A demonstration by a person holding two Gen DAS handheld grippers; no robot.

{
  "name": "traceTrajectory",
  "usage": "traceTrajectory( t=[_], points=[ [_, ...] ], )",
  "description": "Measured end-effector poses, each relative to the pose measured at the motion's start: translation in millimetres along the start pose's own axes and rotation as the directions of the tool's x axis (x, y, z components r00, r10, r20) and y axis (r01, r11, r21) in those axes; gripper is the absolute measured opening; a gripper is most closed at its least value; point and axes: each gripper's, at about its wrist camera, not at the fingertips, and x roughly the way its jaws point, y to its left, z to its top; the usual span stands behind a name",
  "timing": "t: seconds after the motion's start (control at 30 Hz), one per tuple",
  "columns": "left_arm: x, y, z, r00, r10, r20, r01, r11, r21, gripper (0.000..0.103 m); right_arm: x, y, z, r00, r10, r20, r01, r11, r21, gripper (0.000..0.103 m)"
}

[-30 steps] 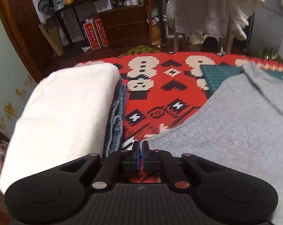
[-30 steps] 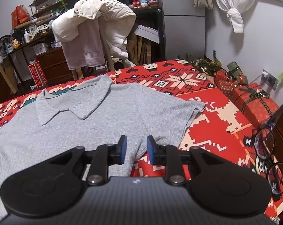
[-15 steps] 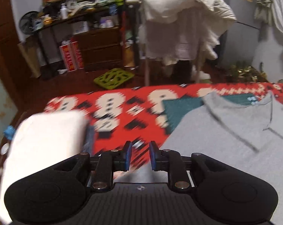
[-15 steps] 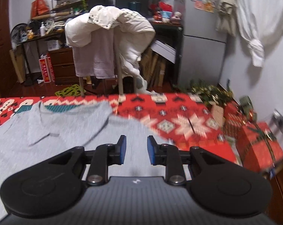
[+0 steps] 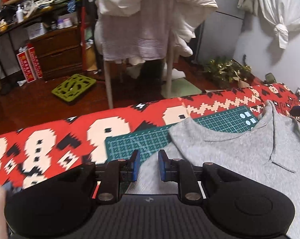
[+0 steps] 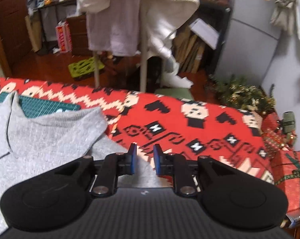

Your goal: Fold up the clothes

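Grey polo shirt (image 5: 239,155) lies spread flat, collar toward the far edge, on the red patterned cloth (image 5: 50,145) covering the tabletop, partly over a green cutting mat (image 5: 219,117). Left tool (image 5: 148,167) spread and empty, above the shirt's left sleeve area. Right tool (image 6: 144,159) spread and empty, over the right sleeve (image 6: 74,123) edge. Judgement: the knit looks soft, light and limp; best pinched at sleeve hems or shoulder seams, both layers together.
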Motion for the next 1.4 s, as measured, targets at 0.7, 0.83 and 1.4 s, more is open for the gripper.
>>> traceTrajectory(
  t=[0.7,0.83,1.4],
  points=[
    [17.7,-9.3,-7.3,1.0,-0.028,-0.013,0.029,0.991,0.129,0.003,21.2,4.2,-7.6,0.989,-0.15,-0.008,0.15,0.988,0.027,0.0],
    [18.1,-5.8,-7.2,1.0,0.009,-0.005,-0.008,0.992,0.125,0.003,19.2,-0.4,-7.5,0.991,-0.132,-0.02,0.132,0.99,0.049,0.001],
    [18.8,-4.3,24.9,0.995,-0.093,0.023,0.09,0.992,0.084,0.009,16.9,20.4,34.0,0.984,0.178,0.03,-0.177,0.984,-0.015,0.022]
  ],
)
